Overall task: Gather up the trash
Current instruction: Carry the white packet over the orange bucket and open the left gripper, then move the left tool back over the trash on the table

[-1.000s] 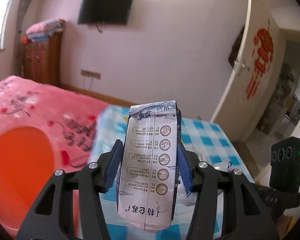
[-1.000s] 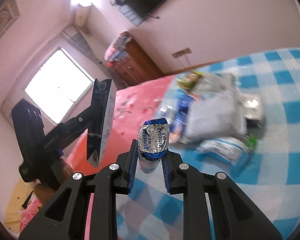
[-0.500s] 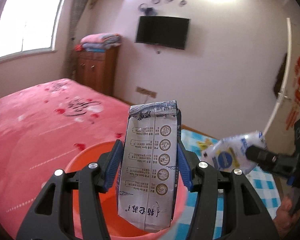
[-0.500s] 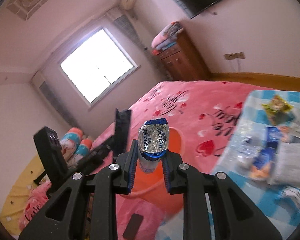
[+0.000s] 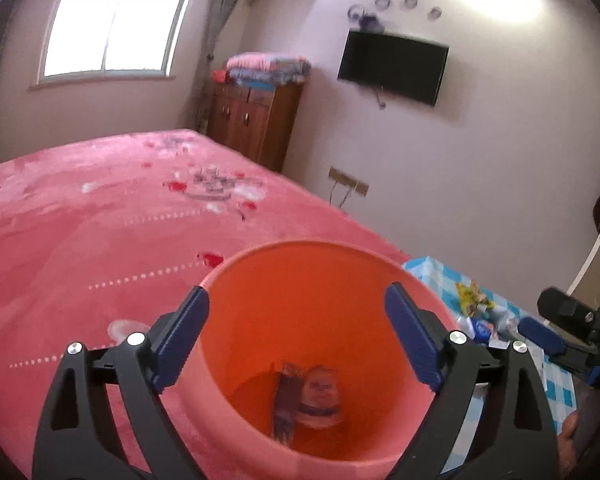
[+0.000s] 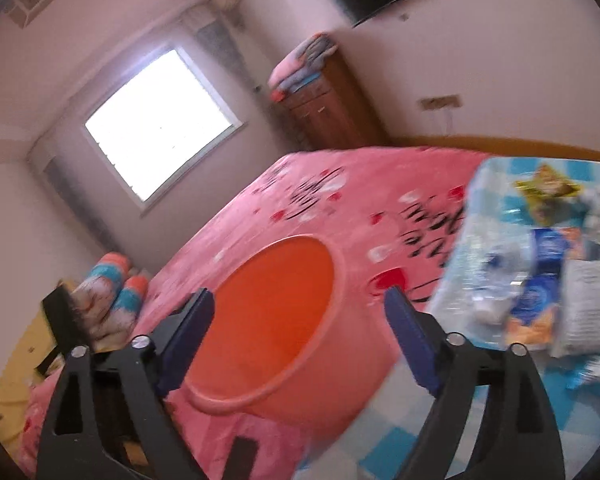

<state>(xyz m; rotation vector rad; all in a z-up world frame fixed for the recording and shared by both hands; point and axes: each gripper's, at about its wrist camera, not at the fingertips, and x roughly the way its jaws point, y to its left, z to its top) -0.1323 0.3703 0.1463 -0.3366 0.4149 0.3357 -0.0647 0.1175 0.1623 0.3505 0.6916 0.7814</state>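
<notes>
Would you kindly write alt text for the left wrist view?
The open left gripper hovers empty over an orange bucket holding two dropped wrappers. The bucket sits on a pink bed in a bedroom.

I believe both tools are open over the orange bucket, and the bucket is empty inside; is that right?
Not quite. Both the left tool and the right tool have just opened with nothing between their fingers, over the orange bucket, but the bucket is not empty: the left wrist view shows two pieces of trash lying at its bottom.
</notes>
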